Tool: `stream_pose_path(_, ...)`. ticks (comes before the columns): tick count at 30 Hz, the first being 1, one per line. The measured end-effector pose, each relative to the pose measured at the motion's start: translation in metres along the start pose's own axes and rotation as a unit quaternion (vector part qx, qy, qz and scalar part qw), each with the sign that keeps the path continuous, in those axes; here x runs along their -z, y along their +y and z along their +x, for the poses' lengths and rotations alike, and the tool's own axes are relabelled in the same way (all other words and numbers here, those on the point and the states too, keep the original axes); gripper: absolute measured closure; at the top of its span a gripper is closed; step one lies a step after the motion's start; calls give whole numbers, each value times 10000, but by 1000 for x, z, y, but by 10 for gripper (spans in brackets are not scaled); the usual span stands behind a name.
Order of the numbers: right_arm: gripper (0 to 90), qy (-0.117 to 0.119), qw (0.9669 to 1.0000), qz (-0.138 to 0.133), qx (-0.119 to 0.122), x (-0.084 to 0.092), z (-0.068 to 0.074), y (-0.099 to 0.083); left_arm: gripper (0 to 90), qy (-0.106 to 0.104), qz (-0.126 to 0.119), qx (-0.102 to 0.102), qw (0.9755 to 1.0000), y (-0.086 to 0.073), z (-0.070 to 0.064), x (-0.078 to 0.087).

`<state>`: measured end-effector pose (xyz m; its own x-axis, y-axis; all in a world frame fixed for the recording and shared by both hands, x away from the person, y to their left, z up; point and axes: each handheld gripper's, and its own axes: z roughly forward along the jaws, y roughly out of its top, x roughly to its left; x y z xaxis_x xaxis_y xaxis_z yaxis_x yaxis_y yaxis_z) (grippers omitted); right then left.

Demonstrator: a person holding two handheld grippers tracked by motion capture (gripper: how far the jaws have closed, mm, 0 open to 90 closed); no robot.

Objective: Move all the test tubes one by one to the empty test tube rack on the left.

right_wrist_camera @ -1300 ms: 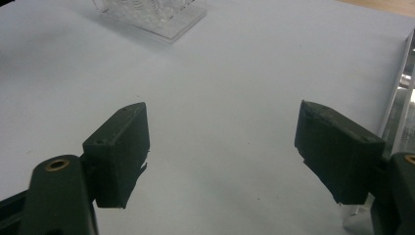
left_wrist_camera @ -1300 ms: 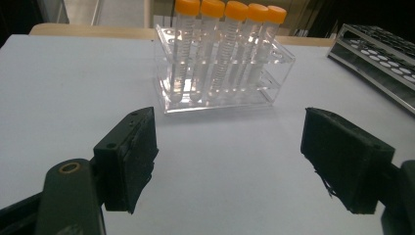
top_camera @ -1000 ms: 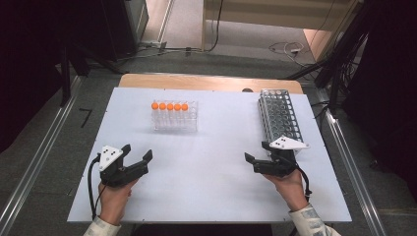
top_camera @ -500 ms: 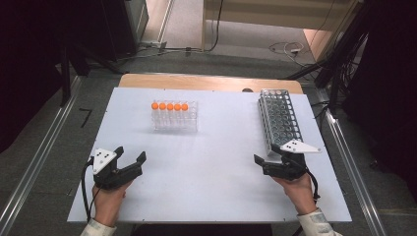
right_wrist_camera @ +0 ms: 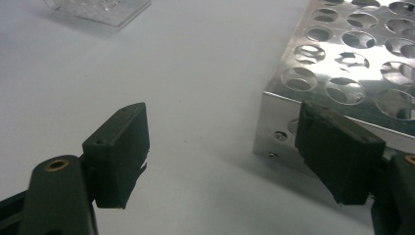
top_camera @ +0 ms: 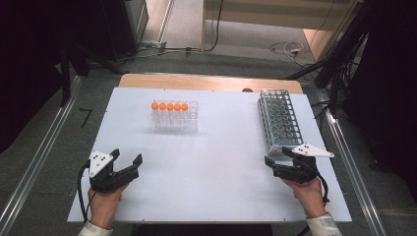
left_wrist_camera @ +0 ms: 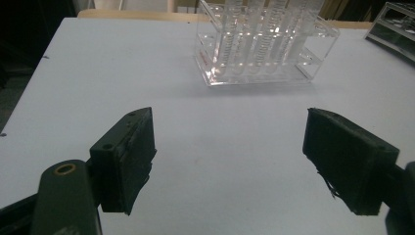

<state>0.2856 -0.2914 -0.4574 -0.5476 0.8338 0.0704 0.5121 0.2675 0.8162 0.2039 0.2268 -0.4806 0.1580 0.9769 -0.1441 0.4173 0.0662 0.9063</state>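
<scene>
From the high view we see the whole white rectangular table (top_camera: 211, 167): the clear plastic rack of orange-capped test tubes (top_camera: 174, 116) stands toward the far edge, left of the middle, and the perforated metal tube rack (top_camera: 279, 123) lies along the right edge, reaching toward the far right corner. The left gripper (top_camera: 127, 158) hovers near the near left corner, the right gripper (top_camera: 278, 158) near the near right corner, just at the near end of the metal rack; each is held in a hand, and both sets of jaws stand wide apart with nothing between them. In the left gripper view we look along the left gripper (left_wrist_camera: 230, 147) and see the clear rack (left_wrist_camera: 264, 46) well ahead of the open jaws, its tubes cut off by the top of the picture so that the orange caps cannot be seen; a corner of the metal rack (left_wrist_camera: 394, 24) shows at the upper right. In the right gripper view the right gripper (right_wrist_camera: 222, 147) has its right jaw just in front of the metal rack's (right_wrist_camera: 352, 58) near corner, though we cannot tell whether they touch; the holes we see hold no tubes, and only a blurred base of the clear rack (right_wrist_camera: 98, 10) shows at the top left.
</scene>
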Motion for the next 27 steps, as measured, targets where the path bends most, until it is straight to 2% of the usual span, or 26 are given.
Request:
stream_pose_path(15,190,-240,9994,-29,-242,17,-23,-15,184,4,45,30,10000,-4,6,6)
stream_pose_path(27,190,-469,9980,-8,-431,24,-41,-24,183,130,56,100,9998,-8,16,12)
